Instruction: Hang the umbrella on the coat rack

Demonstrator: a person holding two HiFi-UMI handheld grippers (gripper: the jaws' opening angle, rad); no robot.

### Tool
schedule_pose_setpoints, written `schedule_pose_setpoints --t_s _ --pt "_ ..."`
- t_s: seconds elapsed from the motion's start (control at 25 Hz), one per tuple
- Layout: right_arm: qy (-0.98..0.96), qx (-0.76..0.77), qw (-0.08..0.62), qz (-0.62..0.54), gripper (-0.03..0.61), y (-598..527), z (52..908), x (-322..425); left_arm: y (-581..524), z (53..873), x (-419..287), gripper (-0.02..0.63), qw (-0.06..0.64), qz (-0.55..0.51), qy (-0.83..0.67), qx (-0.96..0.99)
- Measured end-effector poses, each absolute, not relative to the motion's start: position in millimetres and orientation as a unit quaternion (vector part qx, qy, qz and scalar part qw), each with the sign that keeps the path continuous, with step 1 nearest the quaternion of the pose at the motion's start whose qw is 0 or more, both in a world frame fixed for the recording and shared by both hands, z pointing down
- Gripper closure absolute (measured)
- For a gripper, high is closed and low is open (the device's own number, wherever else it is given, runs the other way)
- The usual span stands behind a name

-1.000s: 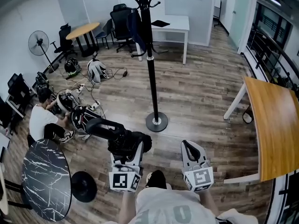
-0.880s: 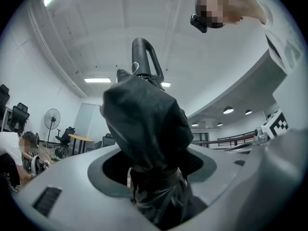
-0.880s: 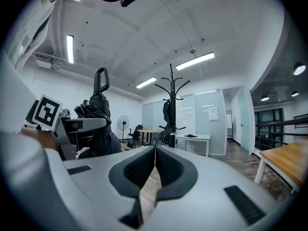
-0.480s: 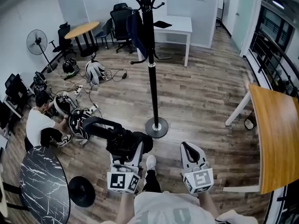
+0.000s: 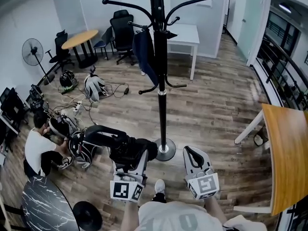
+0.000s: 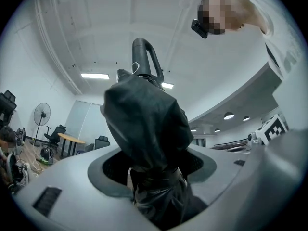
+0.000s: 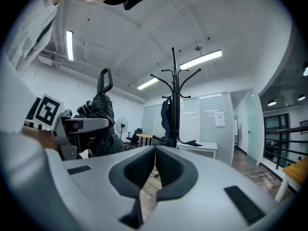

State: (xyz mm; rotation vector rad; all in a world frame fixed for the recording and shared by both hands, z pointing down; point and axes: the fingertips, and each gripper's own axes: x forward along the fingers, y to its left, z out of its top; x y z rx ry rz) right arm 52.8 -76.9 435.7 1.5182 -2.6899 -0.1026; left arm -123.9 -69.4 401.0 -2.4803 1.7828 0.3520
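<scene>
Head view: the left gripper (image 5: 131, 154) carries the folded black umbrella (image 5: 103, 134) near the coat rack (image 5: 161, 81). Left gripper view: its jaws pinch the umbrella's fabric. Right gripper view: the right gripper (image 7: 155, 153) has its jaws pressed together, empty

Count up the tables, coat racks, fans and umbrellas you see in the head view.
Tables: 4 in clear view: round wooden, white, long wooden, marble
Coat racks: 1
Fans: 1
Umbrellas: 1
Total: 7
</scene>
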Motion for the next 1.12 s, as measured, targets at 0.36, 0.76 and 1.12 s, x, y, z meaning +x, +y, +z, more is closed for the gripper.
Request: schedule_pose_setpoints --t_s 0.36,0.76,1.12 --pt "-0.864 0.503 0.015 -0.030 0.548 -204.6 425.3 6.0 -193.9 381.4 -173.6 0.305 0.037 0.131 0.561 -0.817" --pt "-0.880 0.474 0.021 -0.038 0.548 -257.6 428.0 -21.3 -233.4 399.3 -189.1 0.305 0.045 0.100 0.575 -0.810" --pt "-0.894 0.446 0.021 -0.042 0.548 -265.6 424.6 -16.5 -232.5 399.8 -186.8 0.305 0.038 0.109 0.594 -0.796"
